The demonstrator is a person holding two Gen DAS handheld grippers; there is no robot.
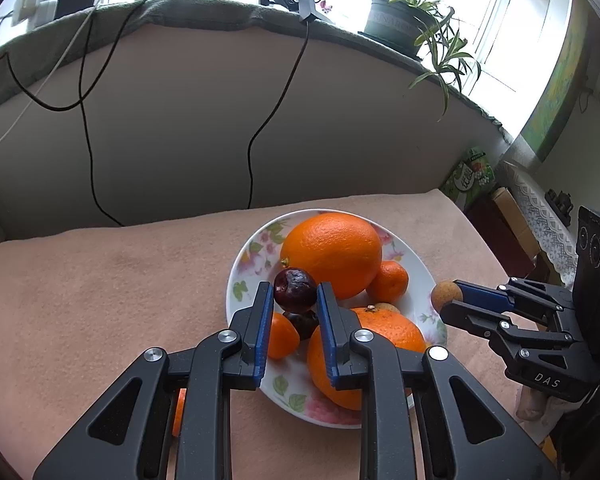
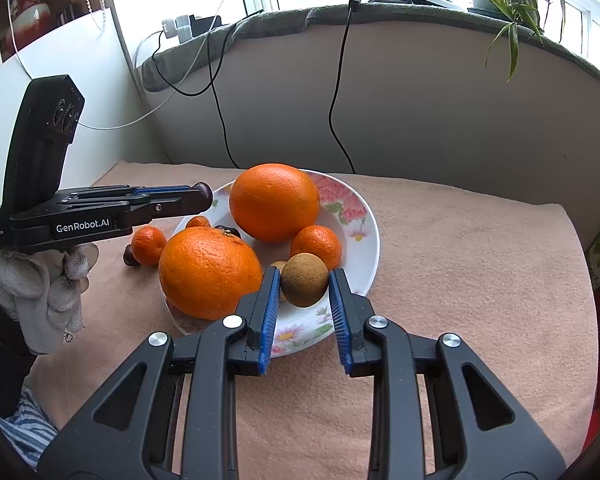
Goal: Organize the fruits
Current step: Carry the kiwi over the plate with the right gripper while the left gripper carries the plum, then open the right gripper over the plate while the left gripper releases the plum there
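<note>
A flowered white plate [image 1: 240, 280] [image 2: 364, 216] holds two large oranges [image 1: 332, 254] [image 2: 210, 272], a small mandarin [image 1: 388, 282] [image 2: 316, 246] and more small fruit. My left gripper [image 1: 294, 292] [image 2: 204, 196] is shut on a dark red chestnut-like fruit [image 1: 295, 290] and holds it above the plate's left side. My right gripper [image 2: 304, 284] [image 1: 450, 300] is shut on a brown round longan-like fruit [image 2: 304, 280] [image 1: 446, 295] above the plate's near right rim. A second dark fruit [image 1: 302, 322] lies under the left gripper.
A mandarin [image 2: 148, 246] and a dark fruit [image 2: 130, 258] lie on the pink cloth [image 2: 460, 280] left of the plate. A wall with hanging black cables [image 1: 256, 140] stands behind. The table's right edge [image 1: 480, 232] drops beside boxes.
</note>
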